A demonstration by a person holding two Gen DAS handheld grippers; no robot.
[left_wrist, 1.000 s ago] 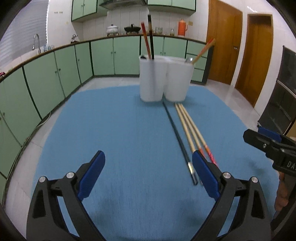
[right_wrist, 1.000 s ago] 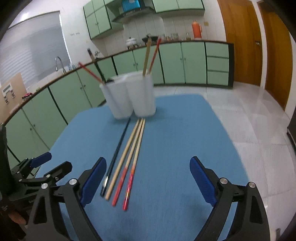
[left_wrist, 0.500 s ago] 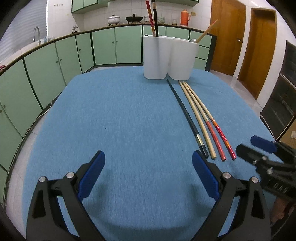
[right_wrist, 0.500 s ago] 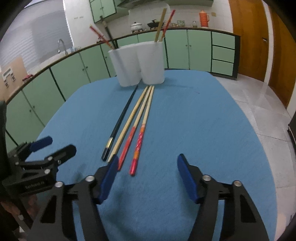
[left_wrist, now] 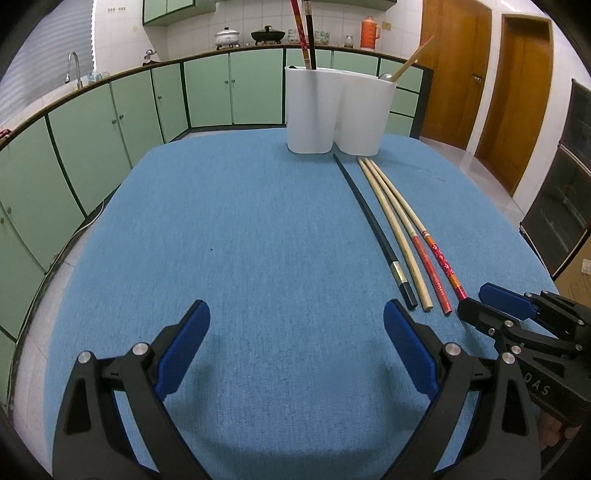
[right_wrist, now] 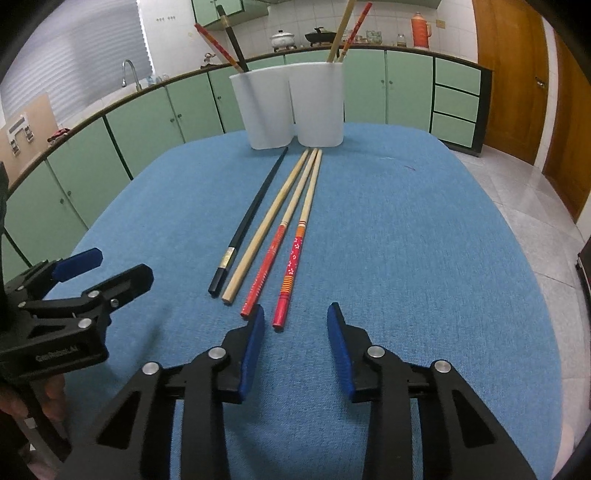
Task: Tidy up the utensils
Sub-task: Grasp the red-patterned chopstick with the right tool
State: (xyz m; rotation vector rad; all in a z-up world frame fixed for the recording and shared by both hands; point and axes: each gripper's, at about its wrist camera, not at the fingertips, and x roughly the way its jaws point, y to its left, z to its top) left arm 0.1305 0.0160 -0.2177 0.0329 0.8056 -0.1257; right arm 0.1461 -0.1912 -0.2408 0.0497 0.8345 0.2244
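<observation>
Chopsticks (right_wrist: 291, 271) lie parallel near the holder (right_wrist: 291, 107); my right gripper (right_wrist: 295, 334) has been narrowing, empty, framing the flowered one's end.

I'm in a home kitchen: beyond my tongs, green cabinets (left_wrist: 236, 92) line the wall under a counter with a tap (left_wrist: 74, 68), pots (left_wrist: 267, 36) and a flask (left_wrist: 368, 32).

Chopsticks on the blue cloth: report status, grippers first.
Right gripper has been closing, nothing gripped, flowered red chopstick just ahead. Left gripper open, empty. Four chopsticks flat before white holder. Nothing in the way.
</observation>
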